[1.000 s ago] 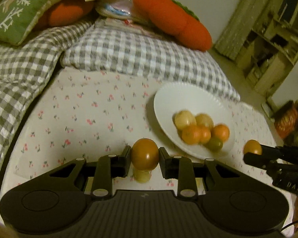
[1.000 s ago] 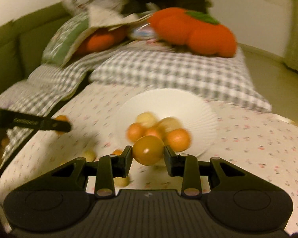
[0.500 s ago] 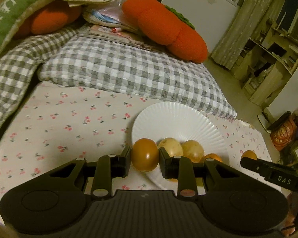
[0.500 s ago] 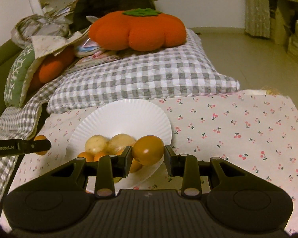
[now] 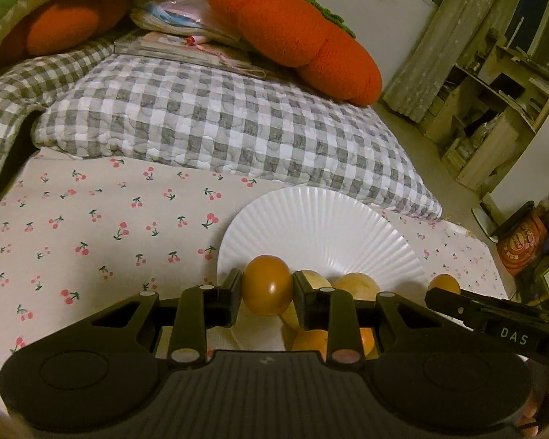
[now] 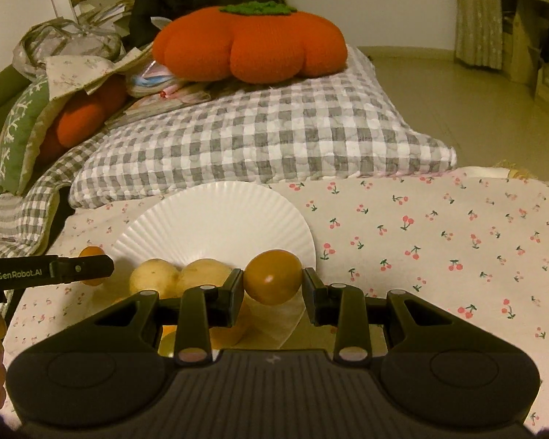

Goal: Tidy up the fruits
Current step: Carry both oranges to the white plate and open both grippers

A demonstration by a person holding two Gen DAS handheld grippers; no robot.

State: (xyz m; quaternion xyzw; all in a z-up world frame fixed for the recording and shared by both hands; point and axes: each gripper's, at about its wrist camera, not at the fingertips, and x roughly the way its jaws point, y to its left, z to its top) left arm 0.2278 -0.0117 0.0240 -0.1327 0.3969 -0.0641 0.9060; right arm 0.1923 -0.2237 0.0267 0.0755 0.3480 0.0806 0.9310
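My left gripper (image 5: 267, 290) is shut on an orange-brown round fruit (image 5: 267, 285) and holds it over the near left rim of the white ribbed plate (image 5: 322, 230). My right gripper (image 6: 273, 282) is shut on a similar orange fruit (image 6: 273, 278) above the plate's near right rim (image 6: 219, 219). Two pale yellow fruits (image 6: 152, 278) and several orange ones (image 5: 309, 342) lie on the plate's near part, partly hidden by the grippers. Each gripper shows in the other's view, the right one (image 5: 443, 289) and the left one (image 6: 91, 263), each with its fruit.
The plate sits on a cherry-print cloth (image 6: 439, 241). Behind it lies a grey checked pillow (image 5: 216, 124) with an orange pumpkin cushion (image 6: 249, 40) on top. A green cushion (image 6: 18, 131) is far left. Shelves (image 5: 494, 109) and floor lie to the right.
Both grippers have moved in over the plate with their fruits still held. The plate's fruits now sit under and just behind the fingers.
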